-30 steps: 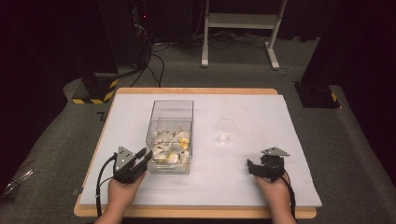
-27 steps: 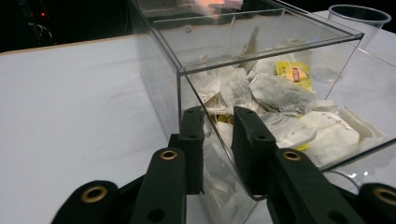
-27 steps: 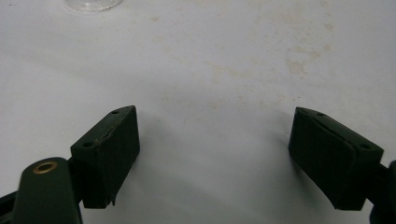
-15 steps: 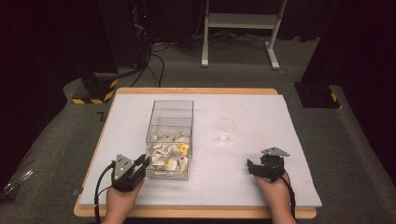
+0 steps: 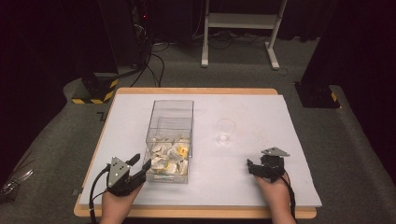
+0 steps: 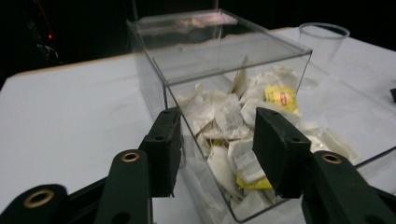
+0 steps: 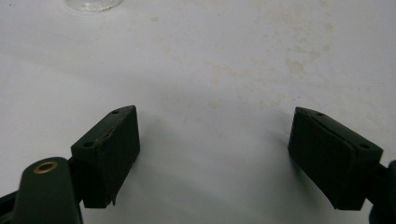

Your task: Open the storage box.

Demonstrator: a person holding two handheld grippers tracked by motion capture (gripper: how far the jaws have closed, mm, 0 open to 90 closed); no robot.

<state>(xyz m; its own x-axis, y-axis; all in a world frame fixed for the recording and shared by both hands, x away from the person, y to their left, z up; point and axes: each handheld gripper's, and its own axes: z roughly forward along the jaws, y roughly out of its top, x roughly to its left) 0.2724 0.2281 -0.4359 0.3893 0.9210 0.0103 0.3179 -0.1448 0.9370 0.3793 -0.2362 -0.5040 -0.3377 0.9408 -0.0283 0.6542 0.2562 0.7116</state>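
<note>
A clear plastic box [image 5: 170, 122] stands left of centre on the white table, with several white tea bags [image 5: 167, 157] and a yellow one [image 6: 281, 98] heaped at its near end. My left gripper [image 5: 141, 161] is at the box's near left corner. Its jaws have just been opening and now stand apart on either side of that corner [image 6: 173, 108], and the pads do not press on it. My right gripper [image 5: 254, 168] rests low at the near right, open over bare table [image 7: 215, 70], with nothing between its jaws.
An empty clear cup [image 5: 225, 129] stands right of the box, also seen behind the box [image 6: 322, 42]. The table's wooden edge [image 5: 196, 213] runs just behind both hands. Beyond the table are a dark floor, cables and a white stand [image 5: 238, 28].
The left gripper has drawn back slightly toward the near edge and its jaws have opened from shut. The right gripper has stayed put.
</note>
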